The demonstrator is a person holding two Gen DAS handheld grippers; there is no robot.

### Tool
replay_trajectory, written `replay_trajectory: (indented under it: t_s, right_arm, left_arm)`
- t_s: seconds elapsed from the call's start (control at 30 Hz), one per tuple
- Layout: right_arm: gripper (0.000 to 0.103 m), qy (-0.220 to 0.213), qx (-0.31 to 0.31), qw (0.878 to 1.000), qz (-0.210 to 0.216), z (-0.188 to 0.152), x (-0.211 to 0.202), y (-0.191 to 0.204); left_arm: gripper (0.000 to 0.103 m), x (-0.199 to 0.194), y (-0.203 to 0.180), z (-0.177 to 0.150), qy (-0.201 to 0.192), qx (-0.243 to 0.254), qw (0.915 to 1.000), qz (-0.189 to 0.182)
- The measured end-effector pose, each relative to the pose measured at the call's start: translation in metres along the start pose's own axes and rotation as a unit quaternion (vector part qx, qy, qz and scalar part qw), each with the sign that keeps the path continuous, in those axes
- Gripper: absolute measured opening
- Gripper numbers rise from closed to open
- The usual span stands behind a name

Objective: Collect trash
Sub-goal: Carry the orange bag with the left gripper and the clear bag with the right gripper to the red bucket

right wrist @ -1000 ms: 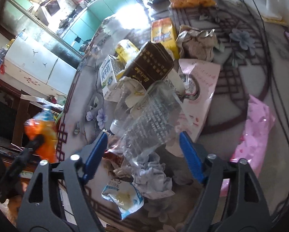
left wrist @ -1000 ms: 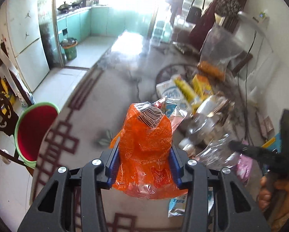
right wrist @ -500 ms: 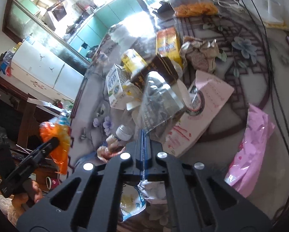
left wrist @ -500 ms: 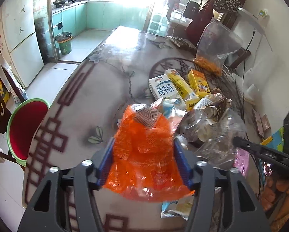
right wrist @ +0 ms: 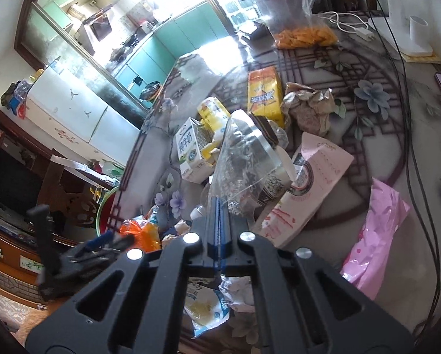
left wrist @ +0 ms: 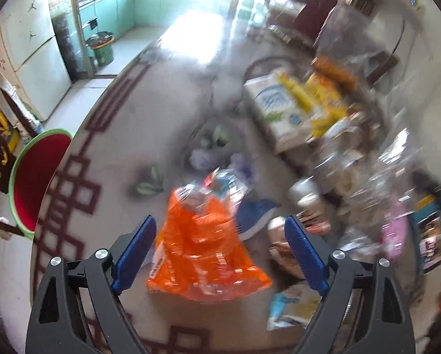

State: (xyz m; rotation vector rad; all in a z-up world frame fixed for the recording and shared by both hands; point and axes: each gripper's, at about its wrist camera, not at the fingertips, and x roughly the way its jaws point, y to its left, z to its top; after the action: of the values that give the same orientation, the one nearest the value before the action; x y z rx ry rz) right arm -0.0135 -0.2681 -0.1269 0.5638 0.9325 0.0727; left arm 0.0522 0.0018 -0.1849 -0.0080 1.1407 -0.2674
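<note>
My left gripper [left wrist: 220, 250] is open. The orange snack bag [left wrist: 202, 247] lies loose between its fingers on the table, touching neither pad. My right gripper [right wrist: 218, 206] is shut on a clear plastic bag [right wrist: 244, 159] and holds it up over the trash pile. The pile holds a white milk carton [right wrist: 189, 150], yellow cartons [right wrist: 263, 93], a pink-white paper bag [right wrist: 312, 183] and crumpled wrappers. The left gripper shows in the right wrist view [right wrist: 108, 243] beside the orange bag [right wrist: 141, 231].
A red basin with a green rim [left wrist: 34, 177] stands on the floor left of the table edge. A pink plastic bag [right wrist: 376, 230] lies at the right. Cables [right wrist: 409, 118] run across the table. A small wrapper [right wrist: 202, 303] lies near the front edge.
My left gripper opened and let go of the orange bag, which dropped onto the table. My right gripper closed on the clear plastic bag and lifted it.
</note>
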Motion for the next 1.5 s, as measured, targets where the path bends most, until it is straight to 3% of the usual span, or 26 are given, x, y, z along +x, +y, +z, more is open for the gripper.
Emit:
replay_trajectory:
  t_s: [0.07, 0.13, 0.2, 0.33, 0.5, 0.67, 0.83, 1.03, 1.37, 1.5]
  right_arm:
    - [0.001, -0.003, -0.007, 1.000, 0.001, 0.000, -0.003, 0.004]
    - [0.001, -0.007, -0.011, 1.000, 0.002, 0.001, -0.007, 0.007]
    - [0.001, -0.012, -0.016, 1.000, 0.003, 0.002, -0.012, 0.012]
    - [0.001, -0.027, -0.028, 0.999, 0.013, 0.004, -0.024, 0.025]
    - [0.001, -0.047, -0.057, 0.996, 0.043, 0.009, -0.038, 0.057]
    - [0.001, -0.046, -0.092, 0.992, 0.072, 0.011, -0.033, 0.098]
    - [0.001, -0.035, -0.127, 0.987, 0.092, 0.011, -0.012, 0.146]
    - [0.001, -0.003, -0.153, 0.983, 0.099, 0.009, 0.040, 0.206]
    - [0.001, 0.080, -0.186, 0.970, 0.131, -0.001, 0.157, 0.293]
    - [0.001, 0.117, -0.196, 0.964, 0.138, -0.013, 0.195, 0.323]
  left_arm:
    - [0.081, 0.010, 0.004, -0.004, 0.014, -0.012, 0.9998, -0.004]
    - [0.055, 0.018, 0.010, -0.007, 0.032, -0.026, 0.9991, -0.010]
    - [0.046, 0.016, 0.013, -0.009, 0.026, -0.031, 0.9991, -0.011]
    - [0.044, -0.003, 0.018, -0.005, 0.000, -0.038, 0.9992, -0.014]
    - [0.043, -0.055, 0.032, 0.008, -0.068, -0.052, 0.9963, -0.008]
    - [0.043, -0.099, 0.065, 0.020, -0.128, -0.091, 0.9875, 0.014]
    - [0.043, -0.122, 0.114, 0.028, -0.160, -0.121, 0.9785, 0.046]
    - [0.043, -0.123, 0.174, 0.037, -0.166, -0.142, 0.9724, 0.081]
    - [0.043, -0.087, 0.286, 0.046, -0.128, -0.193, 0.9660, 0.114]
    - [0.043, -0.073, 0.314, 0.050, -0.114, -0.200, 0.9660, 0.119]
